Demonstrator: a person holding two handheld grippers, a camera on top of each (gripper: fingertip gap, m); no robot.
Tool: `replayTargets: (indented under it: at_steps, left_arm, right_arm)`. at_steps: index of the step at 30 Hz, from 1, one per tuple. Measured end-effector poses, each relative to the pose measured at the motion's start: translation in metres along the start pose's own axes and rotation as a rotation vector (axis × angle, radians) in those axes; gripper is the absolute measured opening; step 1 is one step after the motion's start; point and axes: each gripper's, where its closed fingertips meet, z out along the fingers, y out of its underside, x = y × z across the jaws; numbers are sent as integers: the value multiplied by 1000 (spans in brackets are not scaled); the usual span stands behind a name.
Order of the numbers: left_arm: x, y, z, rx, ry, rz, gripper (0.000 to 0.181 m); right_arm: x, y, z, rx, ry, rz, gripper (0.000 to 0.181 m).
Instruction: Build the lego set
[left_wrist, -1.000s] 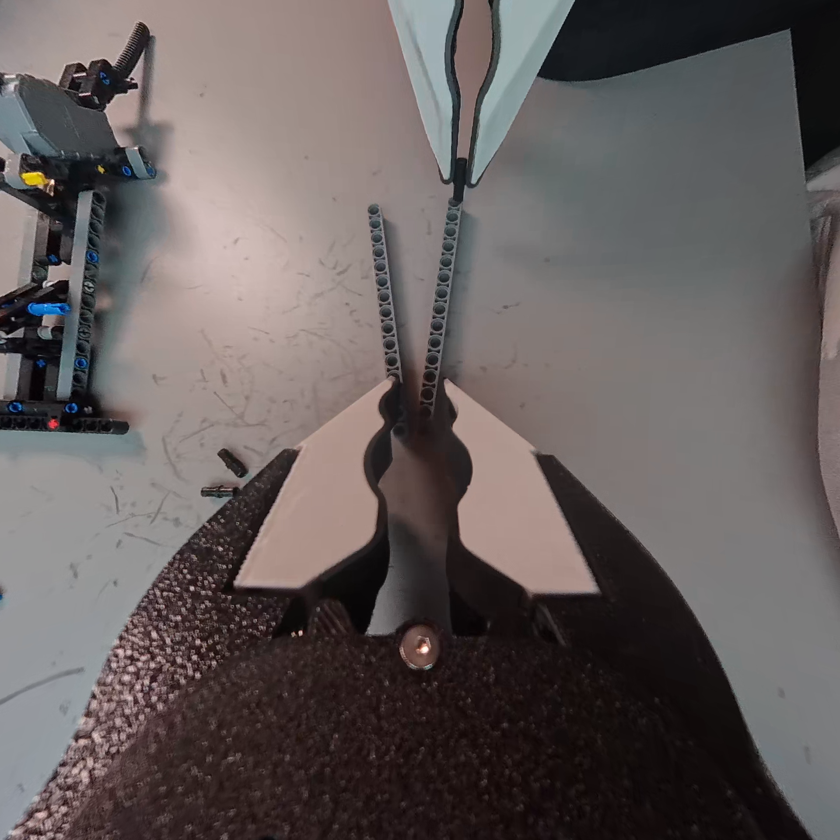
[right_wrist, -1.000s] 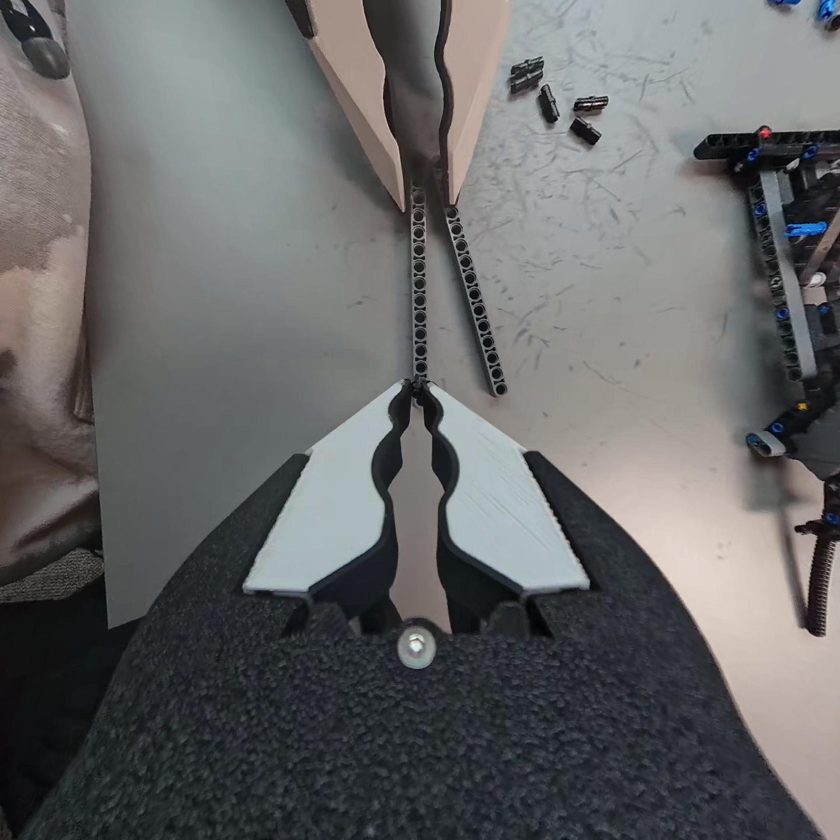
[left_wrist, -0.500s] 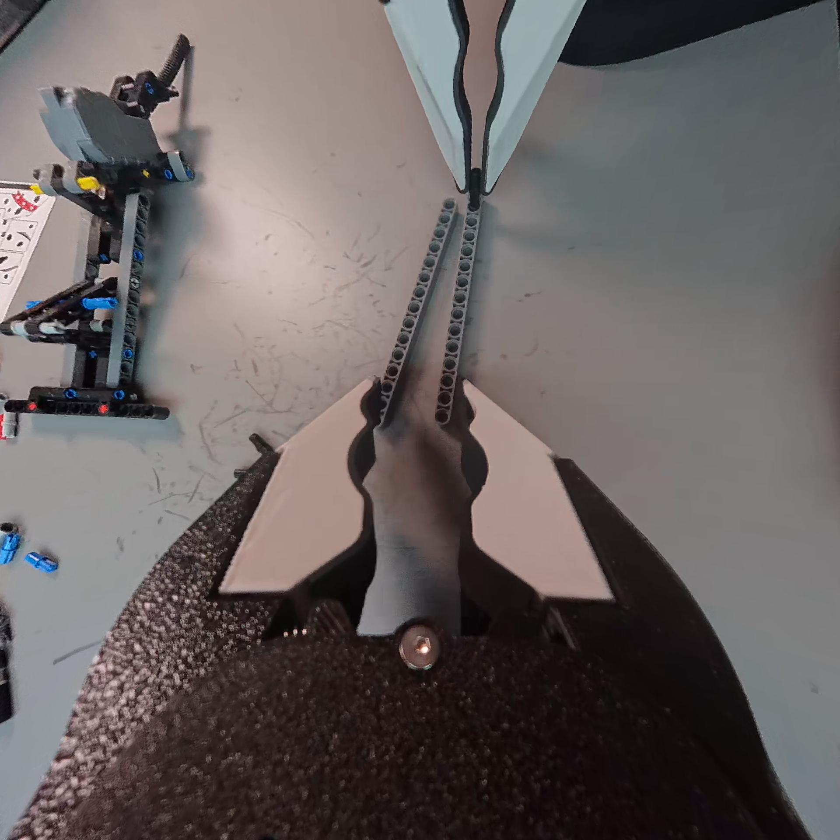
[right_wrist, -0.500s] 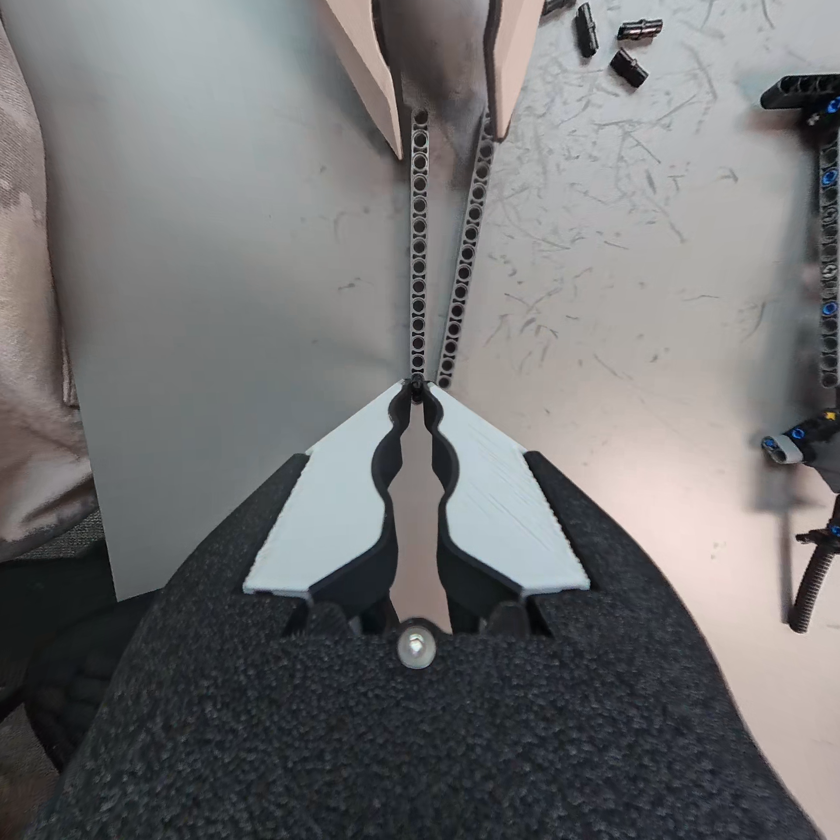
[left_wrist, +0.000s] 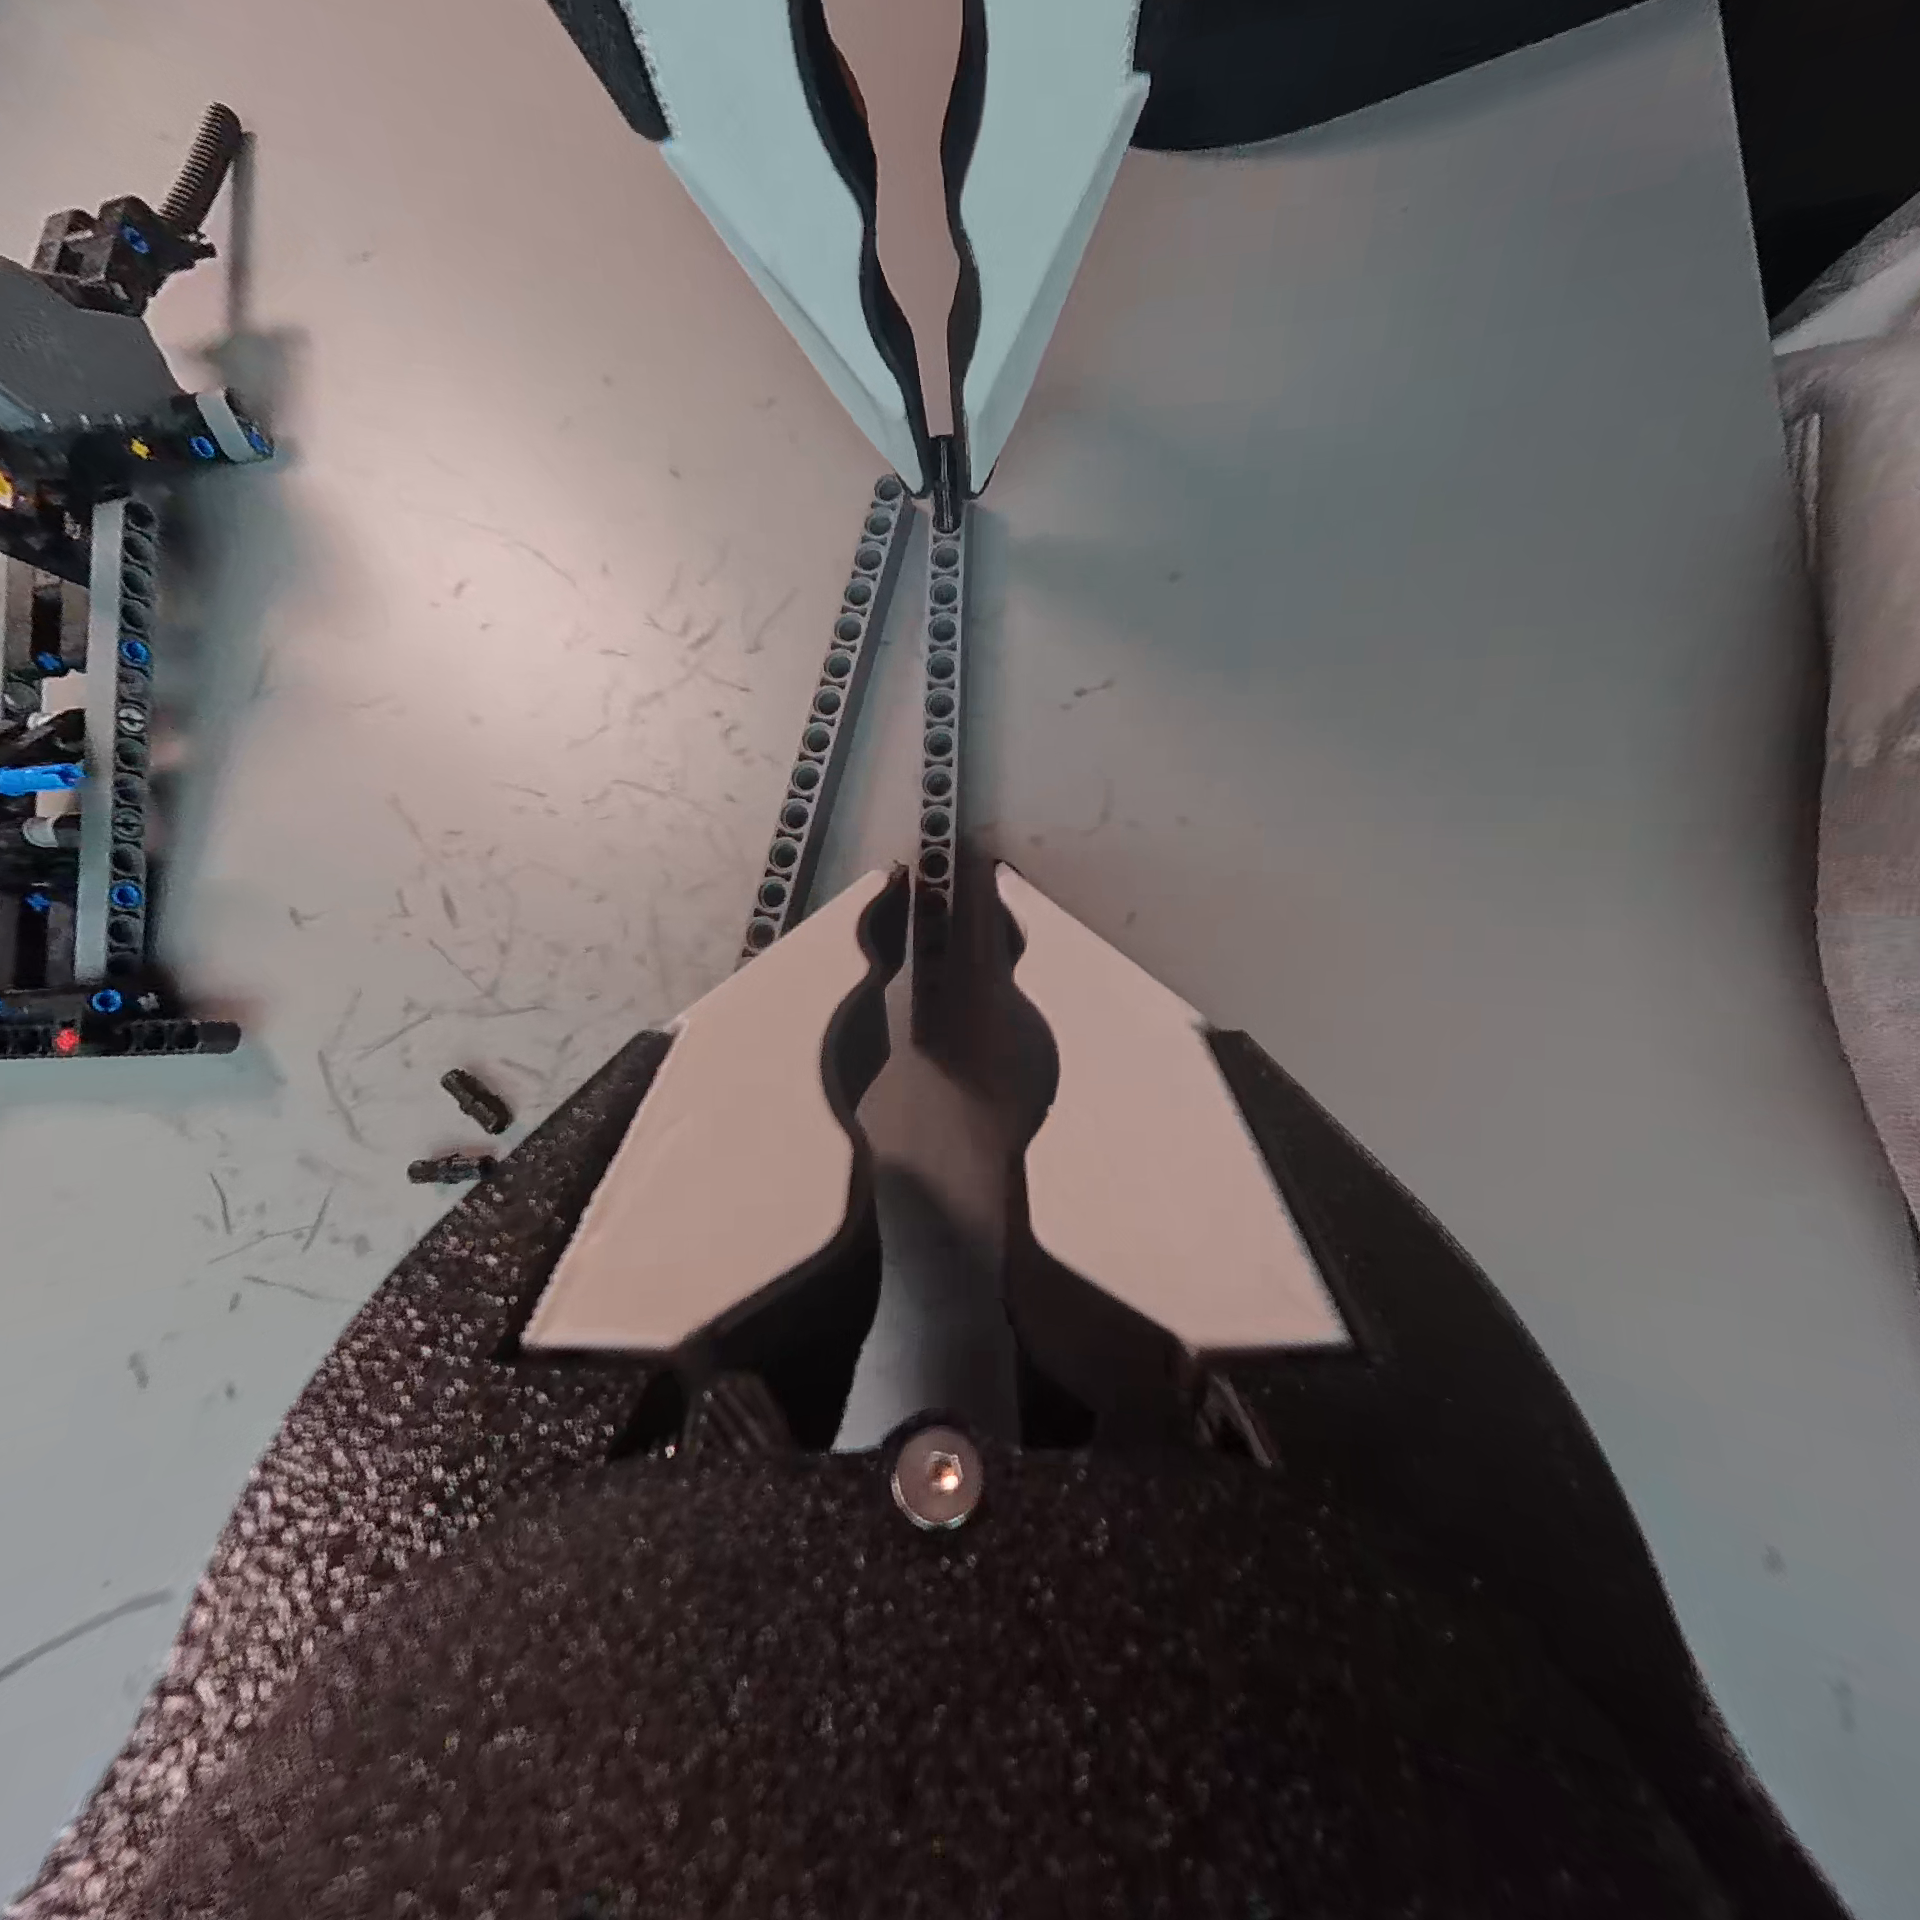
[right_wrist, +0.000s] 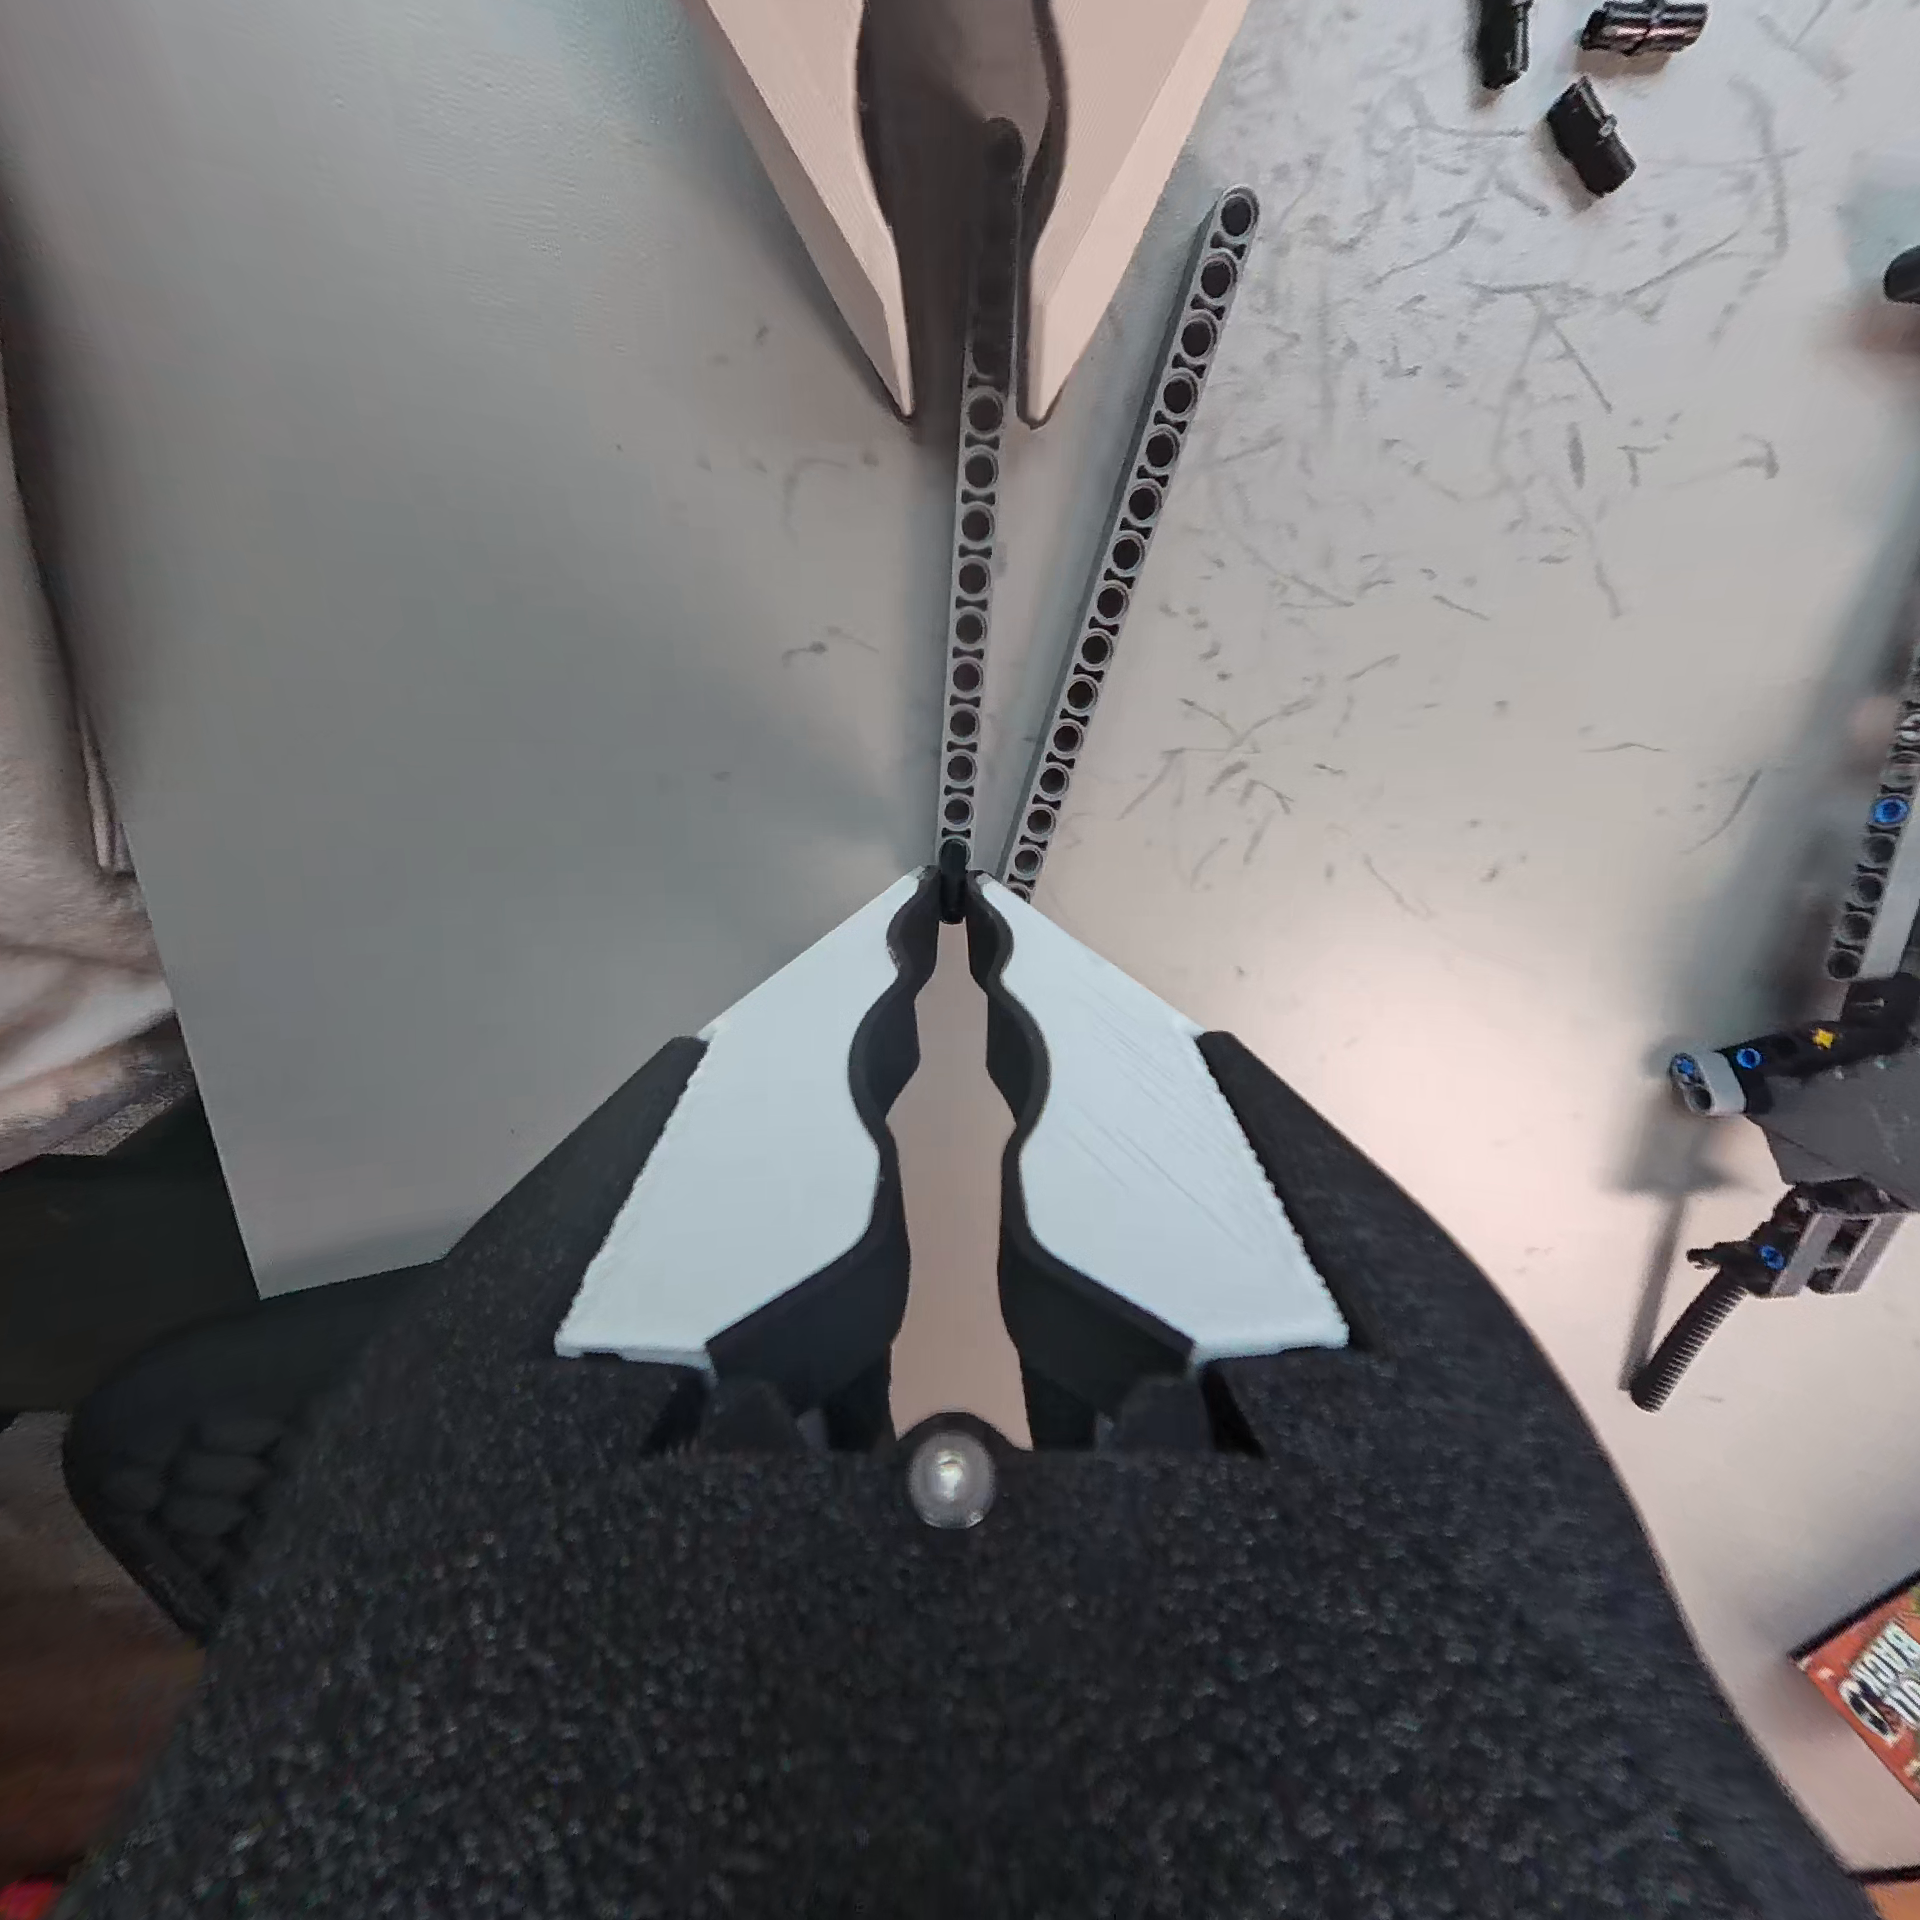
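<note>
The right tongs (right_wrist: 951, 883) pinched a black pin (right_wrist: 950, 871) at the stiff, light grey beam's (right_wrist: 971, 613) six-o'clock end, the left tongs (left_wrist: 948, 868) parted loosely around its twelve-o'clock end above the surface (right_wrist: 1455, 623).

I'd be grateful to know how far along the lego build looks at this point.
Done: a partial model of beams and blue pins stands at the table's side. In hand: the right gripper pinches a black pin at the end hole of a grey beam, which sits between the left gripper fingers. Left: a second beam and loose black pins lie unattached.
</note>
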Motion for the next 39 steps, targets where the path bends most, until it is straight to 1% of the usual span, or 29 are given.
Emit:
replayTargets:
  at_steps: [2, 21, 24, 27, 30, 35, 39]
  left_arm:
    - [2, 0, 1, -4, 8, 1, 10]
    - [4, 0, 1, -17, 46, -106, 9]
    - [3, 0, 2, -18, 41, -115, 9]
    - [3, 1, 2, -22, 28, -110, 9]
    - [3, 0, 2, -16, 47, -128, 9]
    - [3, 1, 2, -18, 37, -126, 9]
    - [3, 1, 1, -17, 40, -127, 9]
  right_arm:
    - [0, 0, 1, -6, 1, -3, 4]
    - [0, 0, 3, -61, -37, -30, 4]
    - [-1, 1, 3, -74, -26, -49, 4]
    - [-1, 0, 3, -66, -46, -33, 4]
    - [-1, 0, 4, -59, -47, -19, 4]
    - [-1, 1, 4, 4, -76, 48, 4]
    - [-1, 1, 4, 5, -52, 32, 4]
